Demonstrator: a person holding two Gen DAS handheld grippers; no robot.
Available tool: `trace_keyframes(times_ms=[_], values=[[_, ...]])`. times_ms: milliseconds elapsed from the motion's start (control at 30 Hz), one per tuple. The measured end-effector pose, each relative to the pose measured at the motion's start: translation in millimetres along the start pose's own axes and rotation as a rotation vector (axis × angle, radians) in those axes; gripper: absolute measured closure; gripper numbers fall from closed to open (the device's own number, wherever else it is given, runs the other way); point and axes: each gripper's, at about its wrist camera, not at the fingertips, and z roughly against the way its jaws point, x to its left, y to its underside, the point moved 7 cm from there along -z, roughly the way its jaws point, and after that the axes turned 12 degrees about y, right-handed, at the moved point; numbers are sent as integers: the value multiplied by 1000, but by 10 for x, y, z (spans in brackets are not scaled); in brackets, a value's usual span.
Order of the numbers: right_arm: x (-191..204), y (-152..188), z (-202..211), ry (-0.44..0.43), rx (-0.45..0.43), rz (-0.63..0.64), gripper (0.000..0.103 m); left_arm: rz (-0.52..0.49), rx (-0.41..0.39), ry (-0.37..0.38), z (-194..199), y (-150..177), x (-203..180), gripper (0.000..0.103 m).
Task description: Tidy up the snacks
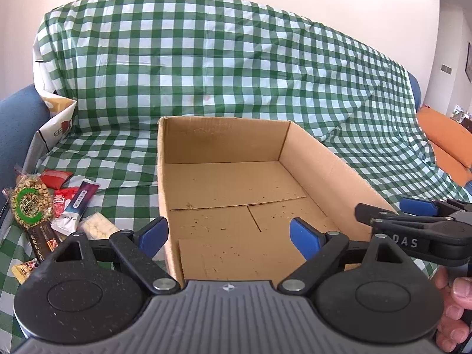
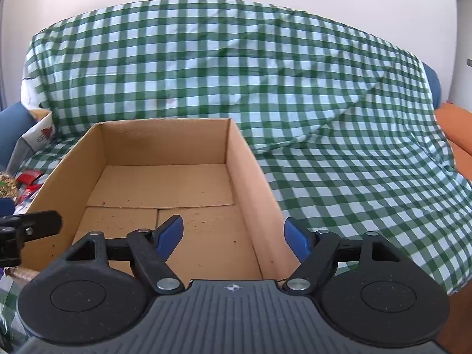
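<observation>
Your open brown cardboard box (image 1: 230,183) sits upright on the checked cloth, interior bare. Your snack packets (image 1: 56,206) lie heaped just left of it: peanuts, red wrappers, white pieces.

The letters "DAS" stand in white on the right tool (image 1: 413,209), seen right of the left tool (image 1: 228,233).

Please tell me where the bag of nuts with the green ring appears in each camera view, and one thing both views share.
Left wrist view: the bag of nuts lies at the far left, beside the other snacks.
Right wrist view: only a sliver of it shows at the left edge.
Shared landmark: the cardboard box, empty.
</observation>
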Motion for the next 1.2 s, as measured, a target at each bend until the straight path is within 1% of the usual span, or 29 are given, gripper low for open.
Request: trace_keyframes(times_ms=[167,200,367,533,633,700,733,767,800,833,900,1033,1133,1200], values=[[47,-14,16,-27,-36,8,25,-28,-21,13,29,-15,-50,12],[64,-6,85,-42,-52,2,25,-29,-22,17,31,-16,-56,13],[95,18,150,-60,-79,21,25,-40,-27,38,48,-19,-88,20],[106,29,192,-70,-100,36,25,-46,-34,60,79,-38,-104,30],[124,39,242,-74,-124,43,25,-46,-39,77,102,-51,-111,40],[161,28,275,-78,-141,43,26,-52,-42,81,121,-54,-116,50],[187,19,294,-84,-150,41,29,-55,-43,83,133,-56,-108,53],[218,9,312,-91,-158,40,31,-56,-44,83,149,-58,-93,59],[259,-3,328,-100,-163,38,38,-54,-46,84,172,-60,-72,67],[307,-15,345,-114,-165,34,48,-49,-46,84,197,-64,-40,70],[423,-37,378,-151,-165,25,56,-35,-46,84,272,-72,50,72],[698,-71,454,-205,-181,32,57,-9,-33,95,421,-227,314,72],[937,-97,517,-254,-189,42,57,-87,-17,65,494,-423,567,72],[1107,-111,564,-285,-196,53,57,-114,-10,34,525,-513,807,72]])
